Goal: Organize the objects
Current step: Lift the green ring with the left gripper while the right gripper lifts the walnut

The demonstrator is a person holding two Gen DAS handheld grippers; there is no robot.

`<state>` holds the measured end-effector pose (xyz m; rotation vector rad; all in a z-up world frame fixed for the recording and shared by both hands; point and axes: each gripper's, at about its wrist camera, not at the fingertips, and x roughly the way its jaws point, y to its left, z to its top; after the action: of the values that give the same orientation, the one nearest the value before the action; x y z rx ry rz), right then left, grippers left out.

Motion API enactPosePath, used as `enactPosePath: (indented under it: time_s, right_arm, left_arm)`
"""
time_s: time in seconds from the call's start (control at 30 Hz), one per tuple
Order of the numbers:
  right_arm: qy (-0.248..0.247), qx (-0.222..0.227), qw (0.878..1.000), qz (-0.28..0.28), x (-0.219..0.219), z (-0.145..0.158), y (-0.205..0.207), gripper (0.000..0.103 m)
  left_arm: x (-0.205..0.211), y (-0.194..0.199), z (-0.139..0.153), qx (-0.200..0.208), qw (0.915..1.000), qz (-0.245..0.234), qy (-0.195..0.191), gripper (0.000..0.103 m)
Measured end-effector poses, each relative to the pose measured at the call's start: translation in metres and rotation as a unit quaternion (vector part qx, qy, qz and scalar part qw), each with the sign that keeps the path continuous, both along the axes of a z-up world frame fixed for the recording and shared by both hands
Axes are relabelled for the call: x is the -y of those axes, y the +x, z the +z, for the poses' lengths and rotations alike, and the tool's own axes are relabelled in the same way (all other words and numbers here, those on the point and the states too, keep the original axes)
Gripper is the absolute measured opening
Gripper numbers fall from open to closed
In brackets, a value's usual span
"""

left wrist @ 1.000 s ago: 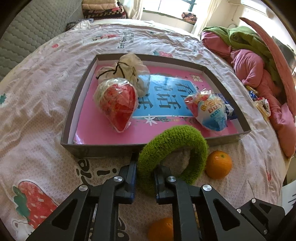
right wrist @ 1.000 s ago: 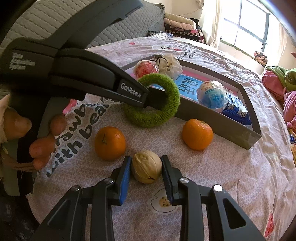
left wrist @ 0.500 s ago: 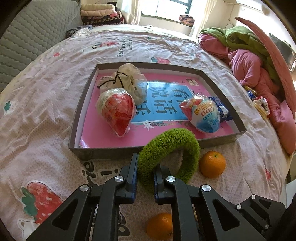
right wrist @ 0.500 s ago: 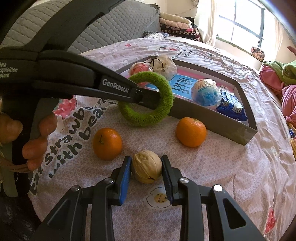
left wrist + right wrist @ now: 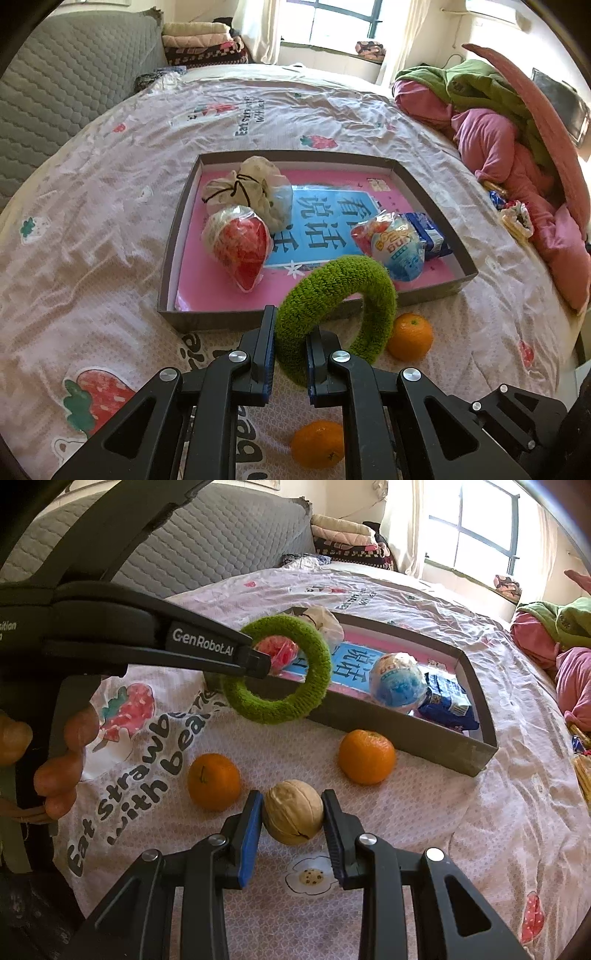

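My left gripper (image 5: 290, 332) is shut on a fuzzy green ring (image 5: 343, 291), held in the air just before the near wall of a grey tray (image 5: 221, 319). From the right wrist view the ring (image 5: 314, 686) hangs off the left gripper (image 5: 258, 661) in front of the tray (image 5: 406, 734). My right gripper (image 5: 293, 814) is shut on a tan walnut (image 5: 293, 812) above the bedsheet. Two oranges (image 5: 214, 781) (image 5: 365, 757) lie on the sheet beside the walnut. The tray holds a red packet (image 5: 238, 245), a cloth pouch (image 5: 251, 188), a blue-and-white snack bag (image 5: 397, 247) and a blue carton (image 5: 428, 234).
The bed is covered by a pink strawberry-print sheet (image 5: 92, 221). A heap of pink and green clothes (image 5: 498, 129) lies at the right edge. A grey quilted headboard (image 5: 55, 85) and folded blankets (image 5: 203, 40) stand at the back. A person's fingers (image 5: 55, 775) grip the left handle.
The left gripper has risen with the green ring, which now overlaps the tray's near wall. The right gripper holds still on the walnut.
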<state>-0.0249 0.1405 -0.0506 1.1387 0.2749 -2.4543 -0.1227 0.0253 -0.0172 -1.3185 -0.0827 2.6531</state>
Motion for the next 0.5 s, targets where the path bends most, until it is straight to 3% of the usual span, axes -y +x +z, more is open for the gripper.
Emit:
enactPosePath:
  time_s: [0.5]
  right_arm:
    - [-0.023, -0.032, 0.999, -0.029, -0.017, 0.028, -0.005, 0.033]
  left_arm:
    - [0.009, 0.007, 0.020, -0.018, 0.9998, 0.012, 0.005, 0.013]
